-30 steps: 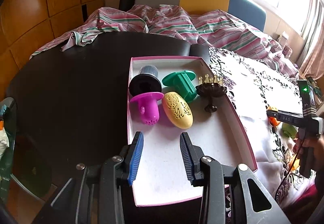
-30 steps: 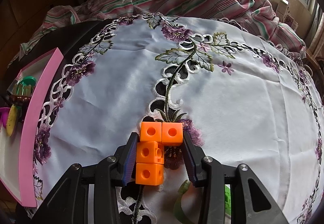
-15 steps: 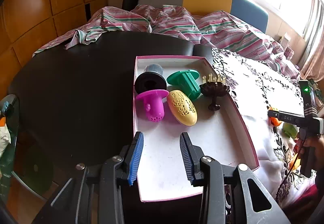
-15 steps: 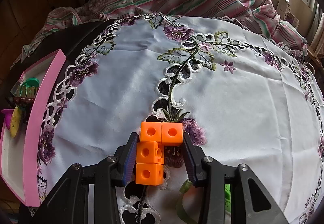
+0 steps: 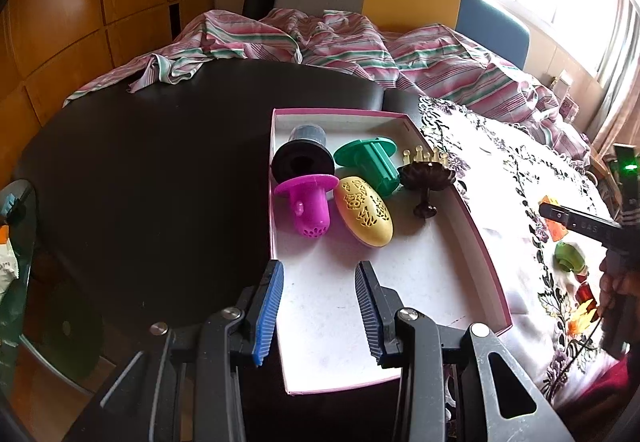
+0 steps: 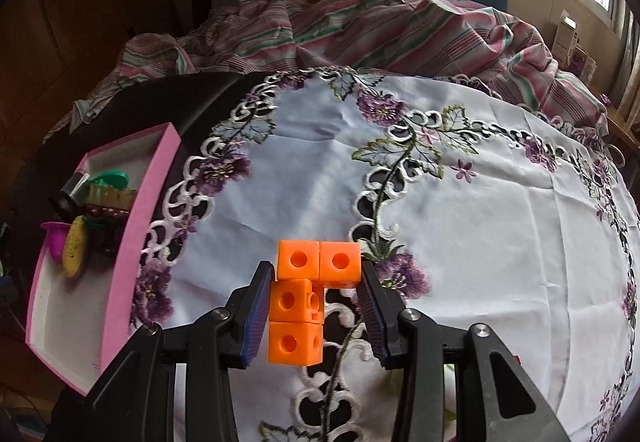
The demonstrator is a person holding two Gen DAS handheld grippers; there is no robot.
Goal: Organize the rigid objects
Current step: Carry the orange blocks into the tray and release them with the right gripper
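Observation:
An orange piece made of several joined cubes (image 6: 296,342) hangs above the embroidered tablecloth (image 6: 480,222), and my right gripper (image 6: 316,270) is shut on its top row. A pink-rimmed white box (image 5: 476,238) lies on the dark table; its pink wall (image 6: 132,226) shows at the left of the right wrist view. The box holds a black cup (image 5: 303,164), a green plug (image 5: 370,162), a magenta plug (image 5: 308,208), a yellow pierced oval (image 5: 363,216) and a dark brown stand (image 5: 426,178). My left gripper (image 5: 319,270) hovers open over the box's near half, nothing between its fingers.
A green object (image 5: 568,256) and a small red one (image 5: 584,292) lie on the tablecloth near the person's hand at the right edge. A striped cloth (image 6: 400,30) is bunched along the table's far side, with chairs behind. The dark tabletop (image 5: 140,162) spreads left of the box.
My right gripper has risen with the orange piece, so the tablecloth sits lower and the green object under it has left its view. The left gripper has hardly moved.

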